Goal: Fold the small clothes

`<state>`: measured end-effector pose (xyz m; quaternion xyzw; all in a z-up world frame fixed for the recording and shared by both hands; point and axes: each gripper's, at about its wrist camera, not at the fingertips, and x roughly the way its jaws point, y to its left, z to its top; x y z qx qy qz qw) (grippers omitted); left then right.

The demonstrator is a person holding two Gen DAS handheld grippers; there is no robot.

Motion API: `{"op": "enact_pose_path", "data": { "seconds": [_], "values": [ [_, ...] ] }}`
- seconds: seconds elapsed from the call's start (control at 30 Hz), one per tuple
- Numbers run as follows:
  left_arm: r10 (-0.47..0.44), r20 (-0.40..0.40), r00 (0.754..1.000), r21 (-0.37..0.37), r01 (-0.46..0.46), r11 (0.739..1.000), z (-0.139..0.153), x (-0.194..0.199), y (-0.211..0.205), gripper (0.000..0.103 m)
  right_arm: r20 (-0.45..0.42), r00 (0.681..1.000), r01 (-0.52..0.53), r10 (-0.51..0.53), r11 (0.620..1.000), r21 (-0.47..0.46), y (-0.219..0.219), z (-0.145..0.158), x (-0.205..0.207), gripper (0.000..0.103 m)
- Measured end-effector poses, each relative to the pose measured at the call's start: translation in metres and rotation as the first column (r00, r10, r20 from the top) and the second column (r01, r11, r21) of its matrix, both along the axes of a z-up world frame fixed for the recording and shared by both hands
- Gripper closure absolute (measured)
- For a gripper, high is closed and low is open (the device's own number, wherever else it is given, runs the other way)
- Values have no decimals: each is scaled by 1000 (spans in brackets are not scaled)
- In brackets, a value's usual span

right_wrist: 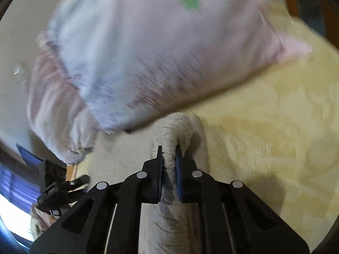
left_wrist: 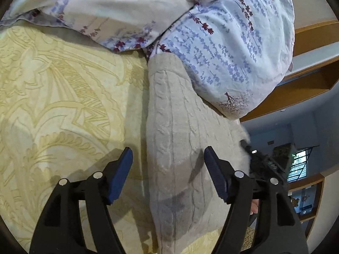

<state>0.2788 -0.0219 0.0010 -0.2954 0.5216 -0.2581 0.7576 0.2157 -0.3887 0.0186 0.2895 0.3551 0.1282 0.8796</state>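
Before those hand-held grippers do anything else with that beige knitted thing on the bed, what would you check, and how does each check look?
1. Right hand-held gripper has a firm hold: ok, its pads pinch a bunched fold of the beige knit garment.
2. Left hand-held gripper free to take a new hold: ok, its jaws stand open with nothing pinched.
3. Garment within the left one's reach: ok, the knit lies directly below its open jaws.
4. Room to fold: not ok, the floral pillow lies over the garment's far end.
5. Garment flat on the yellow bedspread: cannot tell, only part of it shows.
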Motion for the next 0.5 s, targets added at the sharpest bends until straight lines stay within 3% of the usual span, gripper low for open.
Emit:
{"op": "enact_pose_path", "data": {
  "seconds": [0.1, 0.27, 0.4, 0.47, 0.5],
  "values": [
    [-6, 7, 1000, 3, 6, 1000, -1, -2, -6, 33, 60, 997, 49, -46, 998, -49, -5, 13, -5, 94],
    [-14, 10, 1000, 8, 14, 1000, -5, -3, -12, 33, -110, 987, 102, -118, 985, -141, -10, -31, 15, 94],
    [-23, 6, 1000, -4, 23, 1000, -4, -6, -13, 33, -109, 988, 97, -110, 989, -113, -9, -27, 11, 92],
    [-37, 26, 999, -5, 37, 999, 1, -9, -14, 32, -100, 989, 106, -112, 993, -55, -18, -16, -1, 81],
    [-45, 42, 998, 0, 45, 999, 5, -11, -14, 28, -96, 989, 107, -110, 994, -40, -20, -13, -5, 62]
  ]
}}
